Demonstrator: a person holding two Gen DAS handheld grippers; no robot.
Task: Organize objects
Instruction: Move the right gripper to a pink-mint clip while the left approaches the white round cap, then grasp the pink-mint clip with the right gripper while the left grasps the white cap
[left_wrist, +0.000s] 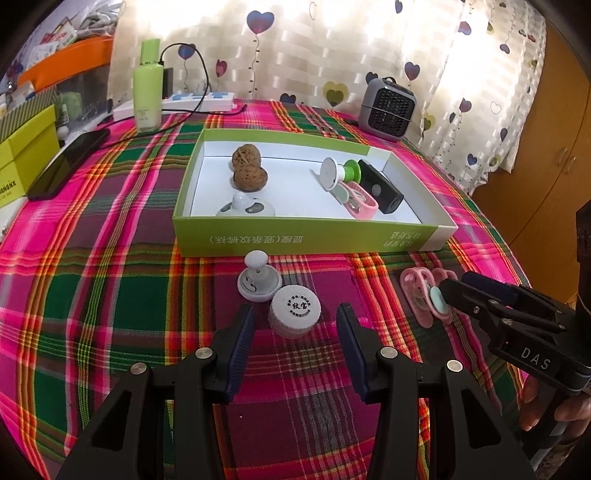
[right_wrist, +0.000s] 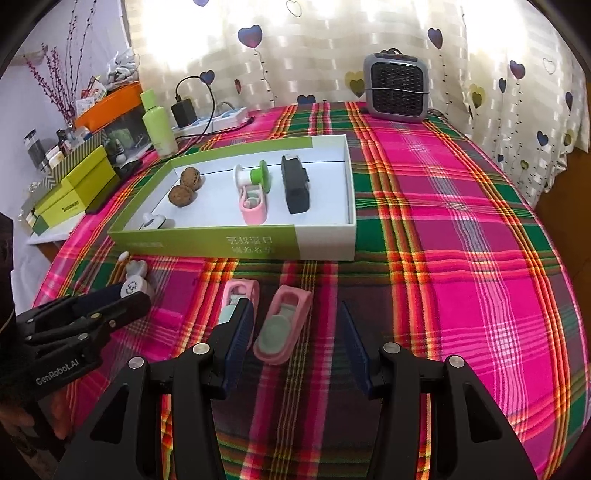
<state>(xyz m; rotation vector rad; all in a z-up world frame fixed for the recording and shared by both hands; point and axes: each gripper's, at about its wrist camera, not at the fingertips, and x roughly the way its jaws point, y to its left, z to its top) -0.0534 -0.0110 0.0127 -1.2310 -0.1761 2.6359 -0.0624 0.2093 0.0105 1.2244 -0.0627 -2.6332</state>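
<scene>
Left claw (left_wrist: 295, 325) gapes around a white jar (left_wrist: 294, 315); right claw (right_wrist: 297, 328) stands open astride a pink clip (right_wrist: 282, 328), near the green box (right_wrist: 207, 242)

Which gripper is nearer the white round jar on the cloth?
Left. The left gripper is open with the white jar between its fingers; the right gripper is off to the side, around a pink clip.

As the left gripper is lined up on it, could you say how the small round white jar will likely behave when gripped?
The white jar looks small and plastic, so probably light and stiff. Its ribbed side should help grip. Standing upright it seems stable, but tipped over it may roll.
</scene>
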